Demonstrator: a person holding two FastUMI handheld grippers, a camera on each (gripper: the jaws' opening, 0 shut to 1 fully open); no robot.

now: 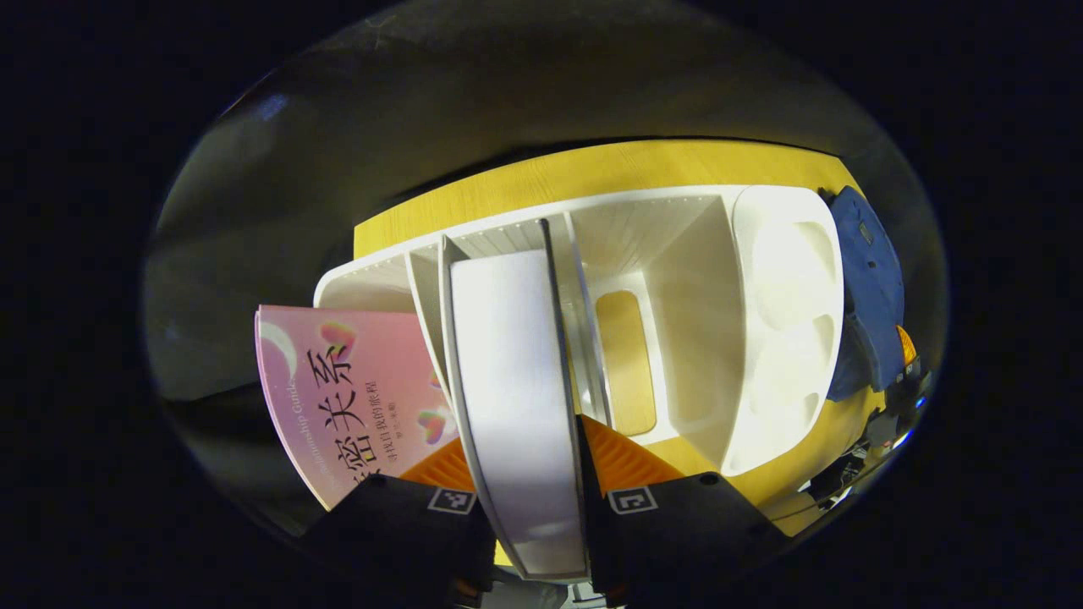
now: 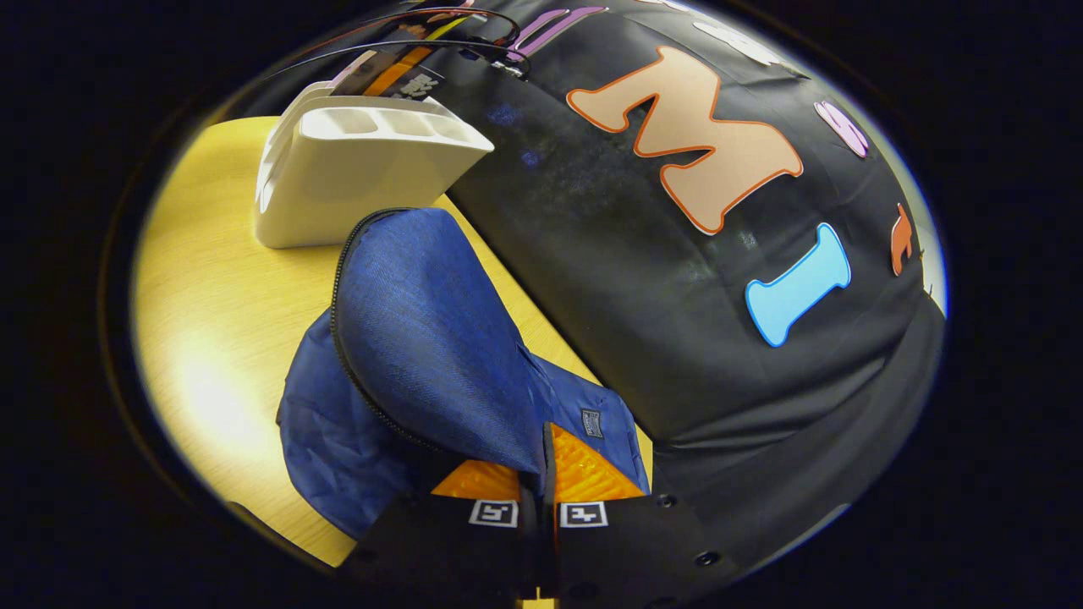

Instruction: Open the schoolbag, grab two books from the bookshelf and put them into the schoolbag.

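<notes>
My left gripper [image 1: 526,495] is shut on a thick book [image 1: 516,381], seen from its white page edge and standing upright between the fingers. To its left leans a pink book [image 1: 347,397], outside the grip. Behind them is the white bookshelf [image 1: 702,296], its compartments bare. The blue schoolbag [image 1: 871,288] lies beyond the shelf's right end. In the right gripper view, my right gripper [image 2: 541,484] is shut on the fabric of the schoolbag's flap [image 2: 423,338], holding it raised, with the zipper running along its edge. The bookshelf [image 2: 355,169] stands just past the bag.
The yellow wooden table [image 2: 211,338] carries shelf and bag, with open surface left of the bag in the right gripper view. The black booth wall [image 2: 677,296] hangs close behind the bag and shelf. Cables [image 2: 440,34] show above the shelf.
</notes>
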